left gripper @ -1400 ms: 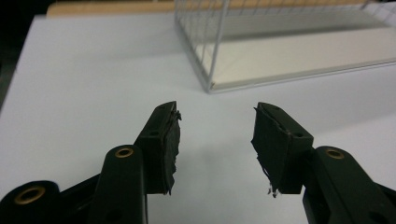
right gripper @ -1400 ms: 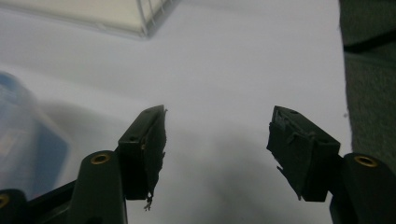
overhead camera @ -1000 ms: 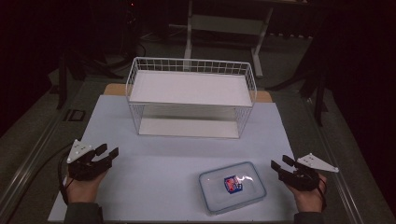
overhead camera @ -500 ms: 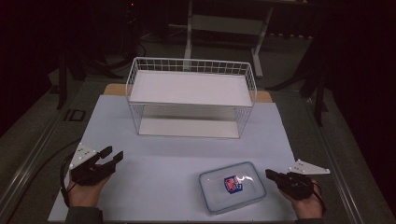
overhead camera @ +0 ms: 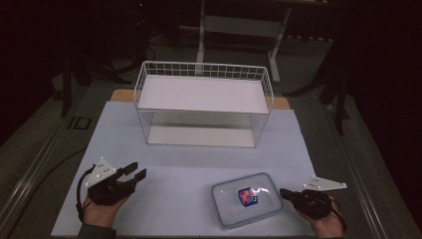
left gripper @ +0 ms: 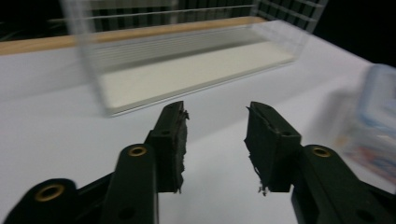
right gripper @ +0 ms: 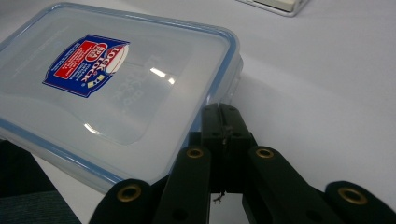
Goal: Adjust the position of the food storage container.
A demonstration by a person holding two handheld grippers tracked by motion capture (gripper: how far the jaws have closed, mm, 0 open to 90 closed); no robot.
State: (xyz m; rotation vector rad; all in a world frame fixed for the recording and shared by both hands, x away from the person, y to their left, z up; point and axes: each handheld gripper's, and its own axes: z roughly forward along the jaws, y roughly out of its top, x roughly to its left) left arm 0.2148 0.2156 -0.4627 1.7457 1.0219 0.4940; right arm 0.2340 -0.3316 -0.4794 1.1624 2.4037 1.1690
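Observation:
A clear lidded food container (overhead camera: 246,199) with a blue rim and a red-and-blue label lies flat at the front right of the white mat. My right gripper (overhead camera: 283,192) is at its right edge. In the right gripper view the jaws of the right gripper (right gripper: 223,112) are pressed together, their tips right against the container (right gripper: 116,84) at its side, and I see nothing between them. My left gripper (overhead camera: 134,172) rests at the front left, far from the container. Its jaws stand apart and empty in the left gripper view (left gripper: 215,109), where the container (left gripper: 378,116) is blurred at the right.
A white wire rack (overhead camera: 204,104) with a solid upper shelf and a lower tray stands at the back middle of the white mat (overhead camera: 189,164), and also ahead in the left gripper view (left gripper: 187,74). Dark floor and stand legs lie beyond the table.
My right gripper has slid left and nearer, up to the container's right edge, and its jaws have come together. My left gripper has shifted slightly right and nearer.

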